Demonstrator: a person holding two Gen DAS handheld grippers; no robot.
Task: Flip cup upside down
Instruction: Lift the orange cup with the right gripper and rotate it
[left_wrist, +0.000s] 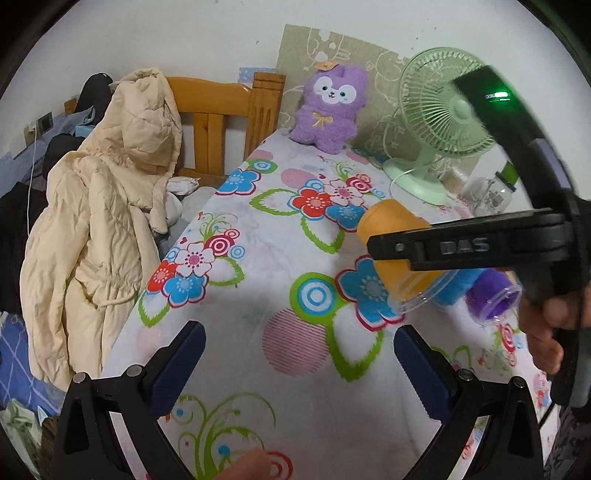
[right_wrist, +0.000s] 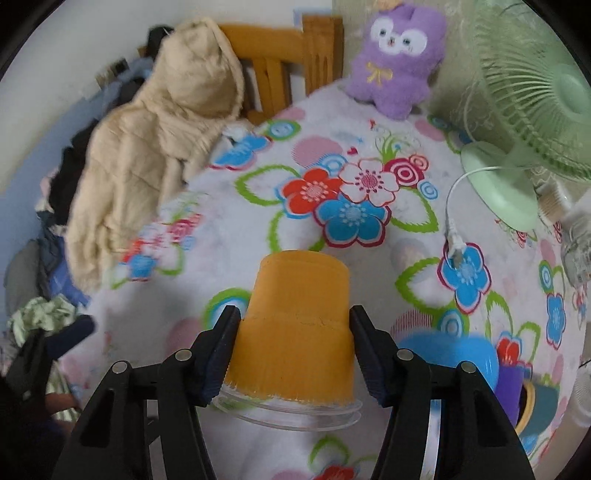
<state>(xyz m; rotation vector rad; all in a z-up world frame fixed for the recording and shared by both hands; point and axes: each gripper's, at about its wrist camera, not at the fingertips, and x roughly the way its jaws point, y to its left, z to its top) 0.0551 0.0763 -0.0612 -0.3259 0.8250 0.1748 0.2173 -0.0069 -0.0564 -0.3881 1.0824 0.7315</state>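
Observation:
An orange cup with a clear plastic rim is held between the fingers of my right gripper, which is shut on it. The cup is tipped, its closed bottom pointing away from the camera and its rim towards me. In the left wrist view the same orange cup hangs tilted above the flowered tablecloth, clamped by the right gripper. My left gripper is open and empty, low over the near part of the table.
A blue cup and a purple cup lie behind the orange one. A green fan, a purple plush toy and a glass jar stand at the back. A cream jacket hangs on a wooden chair at the left.

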